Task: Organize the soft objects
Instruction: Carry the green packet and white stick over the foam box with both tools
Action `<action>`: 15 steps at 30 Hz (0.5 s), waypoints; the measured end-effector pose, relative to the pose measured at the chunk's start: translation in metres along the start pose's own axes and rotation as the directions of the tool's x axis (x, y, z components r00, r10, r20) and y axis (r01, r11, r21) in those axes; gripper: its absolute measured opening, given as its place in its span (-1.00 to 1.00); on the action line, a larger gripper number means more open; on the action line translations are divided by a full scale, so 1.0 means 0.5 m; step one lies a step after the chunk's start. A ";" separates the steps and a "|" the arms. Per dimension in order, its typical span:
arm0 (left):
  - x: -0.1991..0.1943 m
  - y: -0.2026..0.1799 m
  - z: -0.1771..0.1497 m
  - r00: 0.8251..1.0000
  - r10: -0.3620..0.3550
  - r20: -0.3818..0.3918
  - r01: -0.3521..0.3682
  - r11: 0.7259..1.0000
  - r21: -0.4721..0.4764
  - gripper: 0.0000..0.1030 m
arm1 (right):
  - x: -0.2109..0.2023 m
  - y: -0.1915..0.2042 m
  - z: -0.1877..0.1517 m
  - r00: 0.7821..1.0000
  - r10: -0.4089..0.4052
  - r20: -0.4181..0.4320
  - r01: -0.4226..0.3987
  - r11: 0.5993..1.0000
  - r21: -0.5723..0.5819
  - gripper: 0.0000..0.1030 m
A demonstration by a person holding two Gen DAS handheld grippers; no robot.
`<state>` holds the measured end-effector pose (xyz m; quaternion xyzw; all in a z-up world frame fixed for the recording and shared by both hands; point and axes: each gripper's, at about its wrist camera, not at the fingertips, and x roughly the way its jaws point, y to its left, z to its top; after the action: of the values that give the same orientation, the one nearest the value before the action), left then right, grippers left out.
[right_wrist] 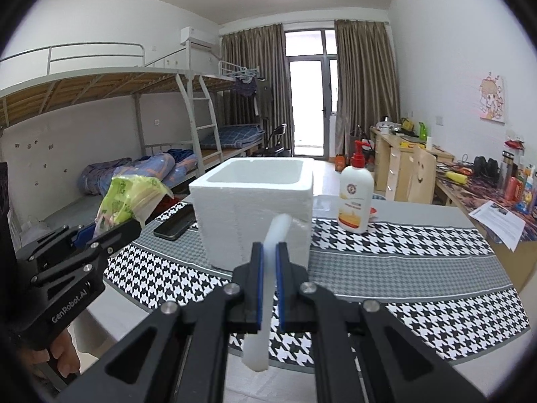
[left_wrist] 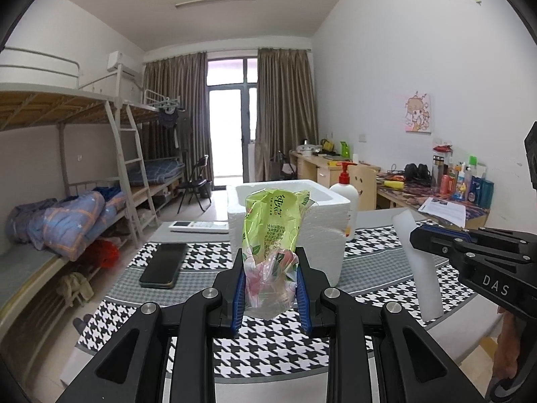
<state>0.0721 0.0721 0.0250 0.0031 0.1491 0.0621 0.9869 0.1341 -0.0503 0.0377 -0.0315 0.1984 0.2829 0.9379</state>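
My left gripper [left_wrist: 270, 288] is shut on a green and pink plastic bag [left_wrist: 272, 231], held upright above the table, just in front of the white foam box [left_wrist: 322, 215]. The bag also shows in the right wrist view [right_wrist: 129, 198], left of the box [right_wrist: 255, 208]. My right gripper [right_wrist: 267, 285] is shut on a white foam strip [right_wrist: 265, 288], which sticks up and down between the pads, in front of the box. The strip shows in the left wrist view [left_wrist: 419, 262] at the right, held by the right gripper [left_wrist: 433, 238].
A houndstooth cloth [right_wrist: 419, 252] covers the table. A black phone [left_wrist: 164, 265] lies left of the box, a white remote [left_wrist: 198, 225] behind it. A lotion pump bottle [right_wrist: 356, 194] stands right of the box. Papers [right_wrist: 500, 221] lie at the far right. Bunk beds stand to the left.
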 end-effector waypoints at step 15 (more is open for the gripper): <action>0.003 0.024 0.010 1.000 0.015 0.003 -0.015 1.000 -0.019 -0.47 | 0.026 0.025 0.044 1.000 0.027 0.003 -0.027 0.999 -0.039 -0.83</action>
<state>0.0737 0.0841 0.0295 -0.0049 0.1468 0.0708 0.9866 0.1453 -0.0293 0.0536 -0.0463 0.1916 0.2994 0.9335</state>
